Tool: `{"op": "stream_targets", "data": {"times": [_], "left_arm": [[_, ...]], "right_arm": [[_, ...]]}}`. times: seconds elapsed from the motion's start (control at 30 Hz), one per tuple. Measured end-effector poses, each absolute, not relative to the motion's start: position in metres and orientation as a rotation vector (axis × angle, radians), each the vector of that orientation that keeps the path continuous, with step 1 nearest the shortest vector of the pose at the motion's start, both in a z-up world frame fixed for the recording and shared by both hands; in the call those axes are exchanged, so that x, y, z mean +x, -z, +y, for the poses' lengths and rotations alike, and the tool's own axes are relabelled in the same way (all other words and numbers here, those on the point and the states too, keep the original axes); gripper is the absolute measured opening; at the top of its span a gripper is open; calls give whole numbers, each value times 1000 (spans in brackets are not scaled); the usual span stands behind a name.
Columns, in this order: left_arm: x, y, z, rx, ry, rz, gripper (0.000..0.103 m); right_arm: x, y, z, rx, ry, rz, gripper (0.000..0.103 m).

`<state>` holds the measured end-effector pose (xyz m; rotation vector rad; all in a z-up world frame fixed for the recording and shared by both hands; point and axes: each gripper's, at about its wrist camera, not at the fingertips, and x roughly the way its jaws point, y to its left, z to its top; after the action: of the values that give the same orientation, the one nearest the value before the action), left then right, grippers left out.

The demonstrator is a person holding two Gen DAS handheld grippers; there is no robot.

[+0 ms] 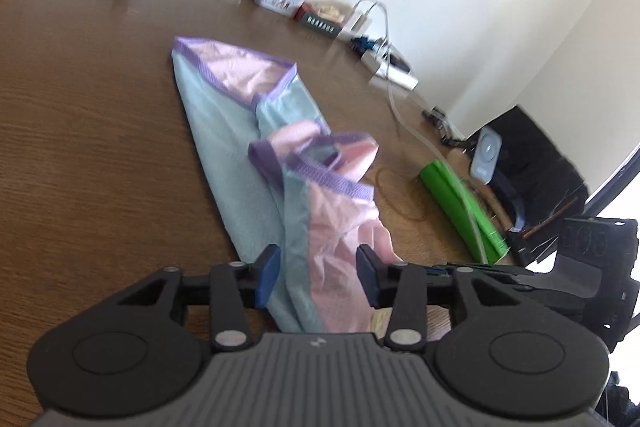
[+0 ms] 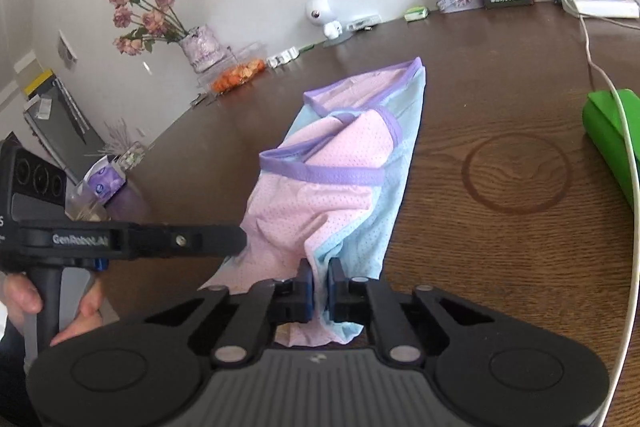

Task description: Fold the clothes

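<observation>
1. Readable writing: "GenRobot.AI" in white on the side of the left gripper [image 2: 236, 241], which pokes in from the left in the right wrist view. The dark green box [image 1: 322, 23] far ahead of the fingers has a row of white characters, too small to read.
2. The pink and light-blue mesh garment with purple trim [image 1: 256, 131] lies bunched on the brown wood-grain table [image 1: 88, 131], running from between the fingers away toward the wall.
3. Right gripper [image 2: 319, 287]: blue pads pressed nearly together, pinching the garment's near edge, cloth hanging below them.
4. Left gripper: fingers [image 1: 267, 273] spread apart with cloth lying between them; I can't see the pads pressing on it.
5. Room: bare tabletop wide open to the left of the left fingers. To the right of the right fingers sit a bright green flat folder-like thing [image 2: 608, 143] and a white cable [image 2: 624, 131] crossing it.
6. Hard to see: the garment's near end is hidden under both gripper bodies, and a hand [image 2: 60, 307] on the left gripper's handle is cut off at the frame edge.
</observation>
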<state>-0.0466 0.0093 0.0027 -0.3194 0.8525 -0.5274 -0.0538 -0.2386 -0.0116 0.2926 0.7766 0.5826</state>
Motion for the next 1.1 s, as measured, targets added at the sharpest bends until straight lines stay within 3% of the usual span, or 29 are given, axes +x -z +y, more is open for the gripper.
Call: {"op": "stream_targets", "data": {"times": [0.03, 0.13, 0.33, 0.4, 0.43, 0.5, 0.6, 0.63, 0.67, 0.73, 0.87, 0.93, 1.03, 1.1], "left_arm": [[-48, -1, 9, -296, 511, 855, 11], [-55, -1, 19, -223, 467, 834, 8], [-75, -10, 51, -255, 448, 787, 10], [-90, -18, 44, -257, 528, 744, 29], [-97, -20, 38, -251, 562, 732, 46], [-105, -18, 24, -210, 597, 719, 51], [-105, -5, 5, -151, 580, 748, 47], [-105, -1, 3, -144, 580, 757, 33], [-105, 2, 3, -140, 577, 764, 24], [-109, 4, 5, -123, 564, 764, 21], [-117, -2, 19, -55, 528, 744, 20], [-125, -11, 29, -80, 538, 696, 23], [-132, -23, 38, -98, 563, 654, 45], [-133, -20, 36, -82, 558, 662, 47]], "right_arm": [[-56, 12, -234, 285, -569, 774, 4], [-69, 13, -228, 284, -546, 778, 4], [-102, 0, -228, 262, -559, 712, 12], [-110, -10, -237, 258, -545, 667, 21], [-110, -11, -241, 262, -552, 666, 23], [-112, -12, -250, 271, -569, 666, 23], [-110, -2, -255, 292, -594, 692, 23], [-109, 4, -253, 294, -569, 707, 22], [-107, 10, -251, 295, -542, 722, 12], [-112, 14, -244, 307, -550, 721, 6], [-129, 8, -225, 255, -604, 706, 6], [-138, 0, -223, 219, -606, 668, 9], [-142, -13, -235, 211, -590, 597, 10], [-134, -13, -239, 235, -620, 599, 10]]}}
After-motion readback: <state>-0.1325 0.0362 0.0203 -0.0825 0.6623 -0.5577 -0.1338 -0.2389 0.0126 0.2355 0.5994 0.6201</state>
